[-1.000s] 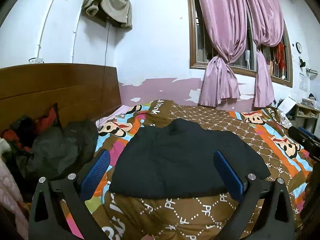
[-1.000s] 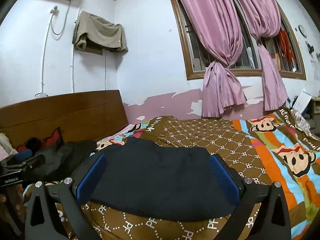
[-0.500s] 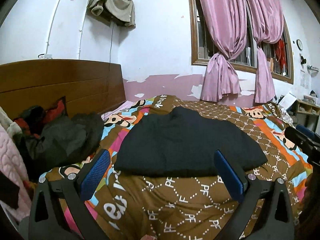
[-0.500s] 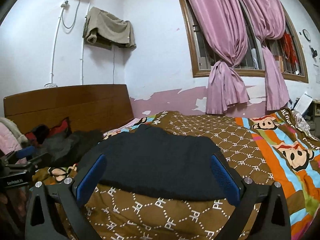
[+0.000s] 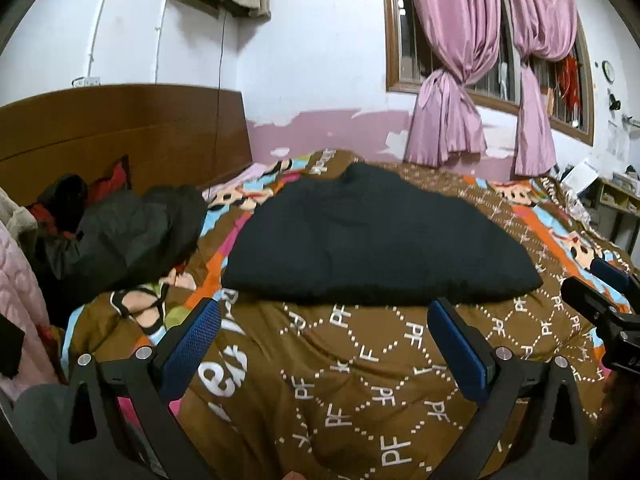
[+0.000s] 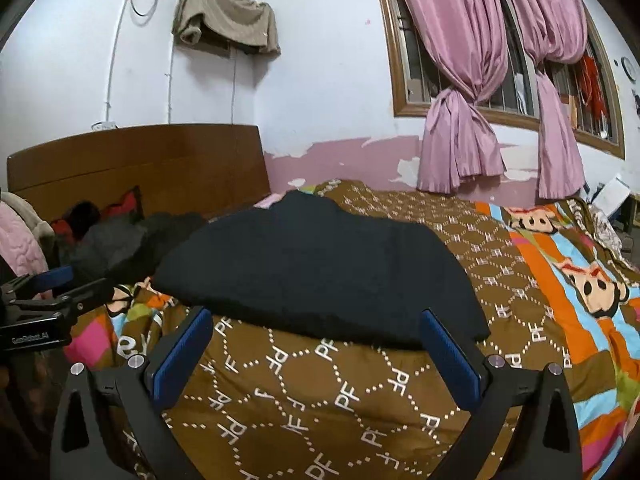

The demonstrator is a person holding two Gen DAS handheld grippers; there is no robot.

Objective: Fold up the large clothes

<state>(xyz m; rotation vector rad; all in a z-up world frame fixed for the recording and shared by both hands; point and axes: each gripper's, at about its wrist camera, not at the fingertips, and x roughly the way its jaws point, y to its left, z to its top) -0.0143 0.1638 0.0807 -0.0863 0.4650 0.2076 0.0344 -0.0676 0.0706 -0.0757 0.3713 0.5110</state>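
A black garment [image 5: 372, 240] lies folded flat on the bed's brown patterned quilt [image 5: 340, 380]; it also shows in the right wrist view [image 6: 320, 276]. My left gripper [image 5: 324, 344] is open and empty, held back from the garment's near edge. My right gripper [image 6: 316, 348] is open and empty, just short of the same edge. The right gripper shows at the right of the left wrist view [image 5: 600, 312]; the left gripper shows at the left of the right wrist view [image 6: 44, 308].
A heap of dark and red clothes [image 5: 116, 232] lies by the wooden headboard [image 5: 120, 132]. Pink fabric [image 5: 20, 288] hangs at the far left. Pink curtains [image 5: 452, 80] cover the window. A desk [image 5: 616, 200] stands at the far right.
Both grippers have pulled back toward me from the black garment. More of the brown quilt now shows between the fingers and the garment's edge. The garment has not moved.
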